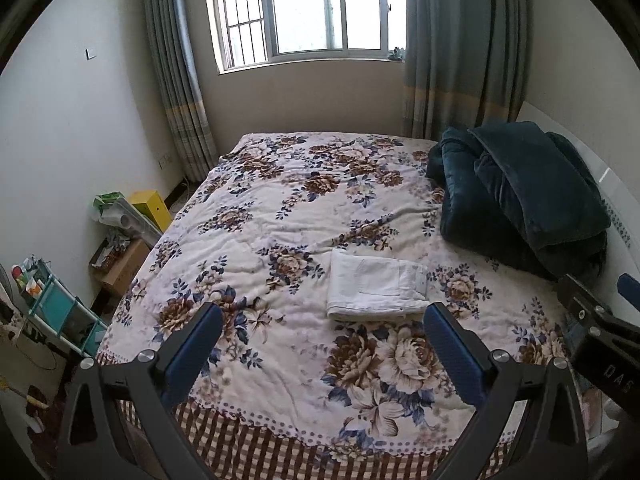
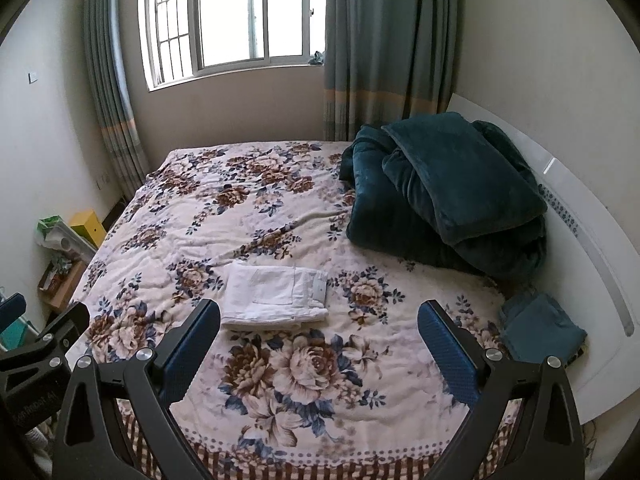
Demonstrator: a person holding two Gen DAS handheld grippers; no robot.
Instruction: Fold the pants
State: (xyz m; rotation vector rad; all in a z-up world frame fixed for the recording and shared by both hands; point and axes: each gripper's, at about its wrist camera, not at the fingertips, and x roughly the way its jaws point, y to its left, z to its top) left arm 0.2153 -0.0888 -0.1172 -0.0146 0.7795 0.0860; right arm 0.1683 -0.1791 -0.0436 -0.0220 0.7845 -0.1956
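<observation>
White pants (image 1: 376,284) lie folded into a neat rectangle on the floral bedspread (image 1: 280,208), near the middle of the bed; they also show in the right wrist view (image 2: 276,294). My left gripper (image 1: 323,336) is open and empty, held above the near part of the bed, short of the pants. My right gripper (image 2: 319,334) is open and empty, also above the near part of the bed, to the right of the pants. Each gripper shows at the edge of the other's view.
A dark teal blanket pile (image 2: 444,196) sits at the bed's right by the white headboard (image 2: 592,280). A small teal folded cloth (image 2: 540,328) lies near it. Boxes (image 1: 120,264) and a teal shelf (image 1: 60,312) stand on the floor at left. A window and curtains are behind.
</observation>
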